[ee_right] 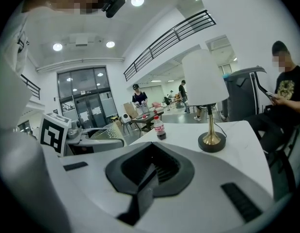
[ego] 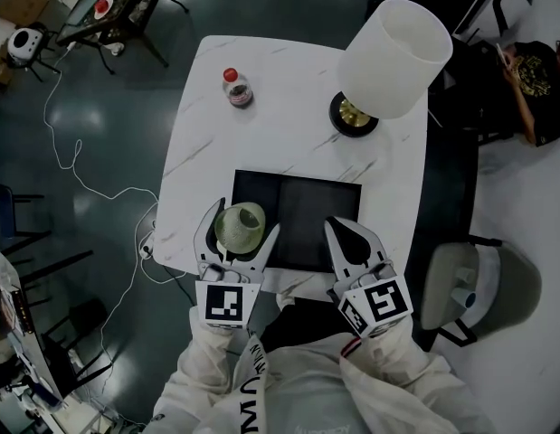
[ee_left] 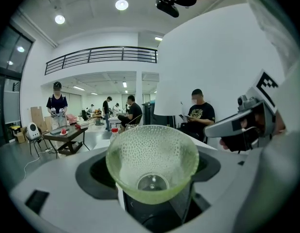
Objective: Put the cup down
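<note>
Green cup (ee_left: 152, 160) sits clamped in left tool (ego: 241, 229); right tool (ego: 350, 235) closed, empty.

Ceiling lights (ee_left: 121, 4) glare; head view dim, gripper views fisheye-bent with black corners.

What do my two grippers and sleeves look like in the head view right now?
The left gripper and right gripper both have white shells with black linings inside the jaws. Each carries a cube with black-and-white square markers. The sleeves are white, with dark lettering on the left one.
</note>
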Tool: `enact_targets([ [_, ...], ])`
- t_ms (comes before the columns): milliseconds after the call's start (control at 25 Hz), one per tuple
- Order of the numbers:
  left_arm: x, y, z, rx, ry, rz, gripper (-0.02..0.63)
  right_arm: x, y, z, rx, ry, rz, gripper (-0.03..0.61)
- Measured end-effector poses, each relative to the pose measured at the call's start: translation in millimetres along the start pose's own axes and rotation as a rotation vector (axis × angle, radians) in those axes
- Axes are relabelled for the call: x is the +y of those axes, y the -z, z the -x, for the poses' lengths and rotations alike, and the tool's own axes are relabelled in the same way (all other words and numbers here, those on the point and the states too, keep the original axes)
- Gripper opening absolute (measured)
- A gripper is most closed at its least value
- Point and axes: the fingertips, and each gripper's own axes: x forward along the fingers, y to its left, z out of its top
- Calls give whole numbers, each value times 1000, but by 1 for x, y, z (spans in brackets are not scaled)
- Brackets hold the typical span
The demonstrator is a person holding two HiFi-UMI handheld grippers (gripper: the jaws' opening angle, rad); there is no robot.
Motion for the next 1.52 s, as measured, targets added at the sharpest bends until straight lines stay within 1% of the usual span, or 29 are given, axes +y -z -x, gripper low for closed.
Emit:
enact_targets([
  [160,3,8,-9,2,-6,2,410,-7,6,-7,-8,17,-22,6],
  [360,6,15,-19,-5,-16,28,410,-17,13,-14,-21,43,-62,6],
  [560,11,21,-28,-2,-20,2,408,-25,20,-23,-15,43,-45,6],
  [760,17,26,-31,-7,-31,12,408,-29,25,-32,-11,45,-39,6],
  [1040,21,35,-39,-2,-25,21,408,-27,34,-43,-6,39,-29,6],
  [1280,20,49,-49,12,-10,6,408,-27,44,-52,0,30,-28,6],
  [1520,19,61,-55,25,-5,21,410,-28,53,-57,7,27,-36,6],
])
